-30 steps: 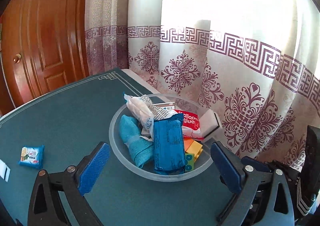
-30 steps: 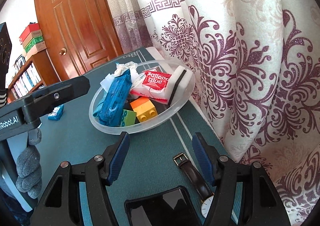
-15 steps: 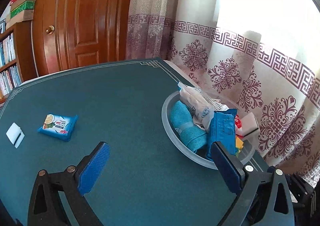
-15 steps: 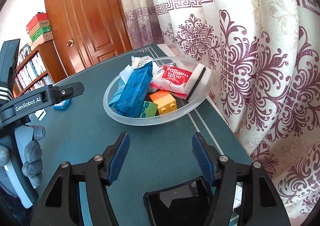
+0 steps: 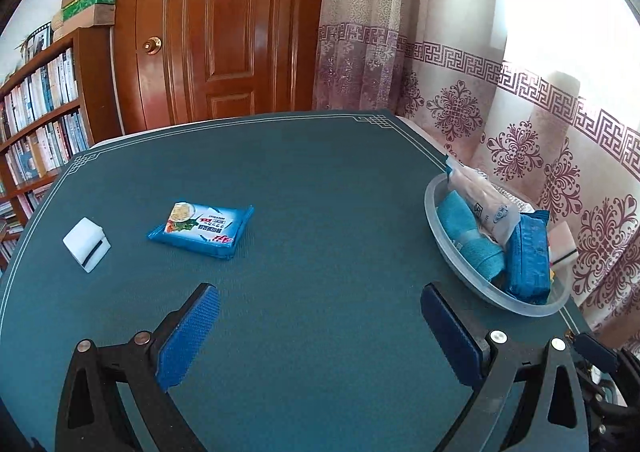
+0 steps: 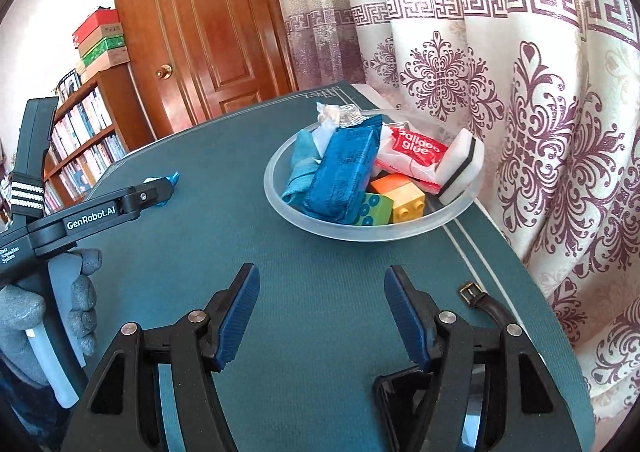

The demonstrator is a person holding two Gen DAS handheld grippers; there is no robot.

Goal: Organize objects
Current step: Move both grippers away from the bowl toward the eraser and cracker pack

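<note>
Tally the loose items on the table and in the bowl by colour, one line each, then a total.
Blue or teal: 3 (blue packet on table, blue pack in bowl, teal cloth)
White: 3 (eraser on table, sponge in bowl, clear-white bag)
Red: 1 (balloon glue packet)
Orange-yellow: 1 (brick)
Green: 1 (block)
Total: 9

In the left wrist view, the middle of the teal table lies bare between the parted fingers. A blue packet and white sponge sit at centre left, well apart from the heaped bowl at right. In the right wrist view, a watch strap and dark phone crowd the lower right.
</note>
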